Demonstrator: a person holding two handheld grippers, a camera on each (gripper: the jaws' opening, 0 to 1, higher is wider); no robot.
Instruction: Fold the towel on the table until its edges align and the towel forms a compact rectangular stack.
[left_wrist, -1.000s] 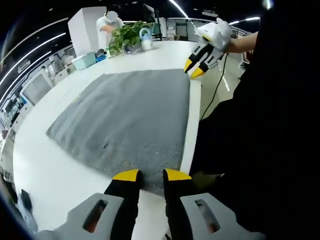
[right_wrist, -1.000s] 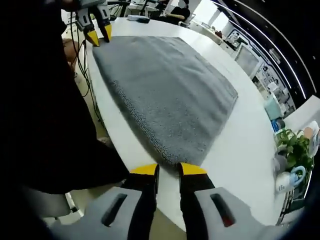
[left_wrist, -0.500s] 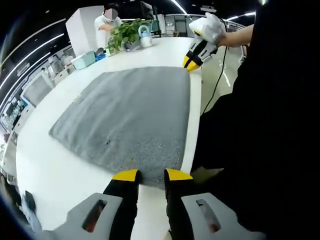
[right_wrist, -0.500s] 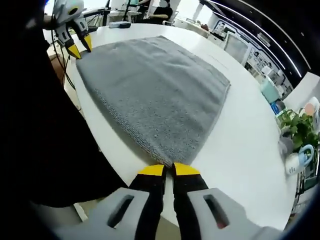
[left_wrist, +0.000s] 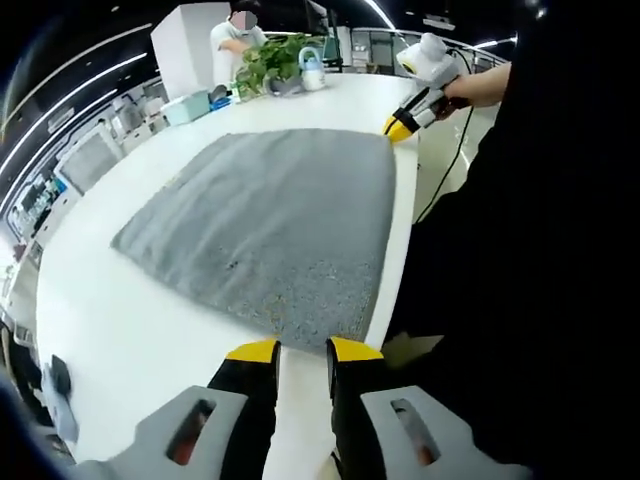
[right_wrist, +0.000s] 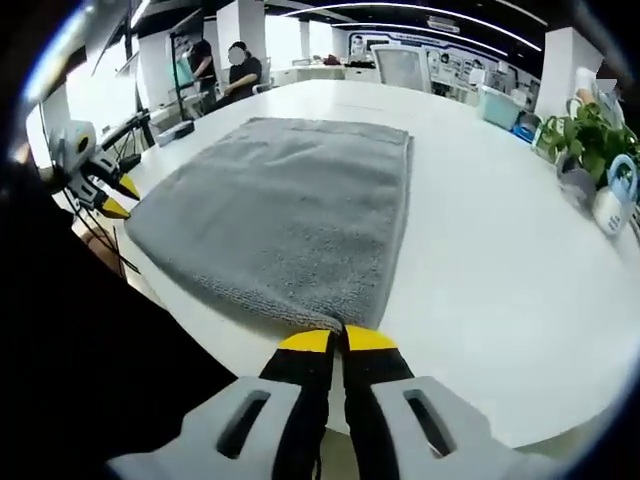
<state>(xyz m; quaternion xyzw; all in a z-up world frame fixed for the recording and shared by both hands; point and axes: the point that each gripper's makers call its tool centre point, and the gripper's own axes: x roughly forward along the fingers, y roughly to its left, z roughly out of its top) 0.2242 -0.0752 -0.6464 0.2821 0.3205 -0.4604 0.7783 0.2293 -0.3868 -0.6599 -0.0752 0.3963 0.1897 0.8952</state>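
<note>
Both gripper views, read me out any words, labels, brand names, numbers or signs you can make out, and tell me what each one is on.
No readable text.
Towel: plain grey, no label visible.
Wall panels behind the table: marks too small and blurred to read.
Teal box and the items by the plant: too small to tell whether they carry print.

A grey towel (left_wrist: 270, 215) of nubbly terry cloth lies spread flat and unfolded, in a single layer, on the white worktop (left_wrist: 130, 330). It runs along the worktop's near edge, one long side lying close to that edge. Its surface is smooth, with no creases to speak of, and a hemmed border shows along its sides. In the right gripper view the towel (right_wrist: 280, 210) has its nearest corner drawn to a point and pinched between the yellow tips of the right claw (right_wrist: 335, 340).
</note>
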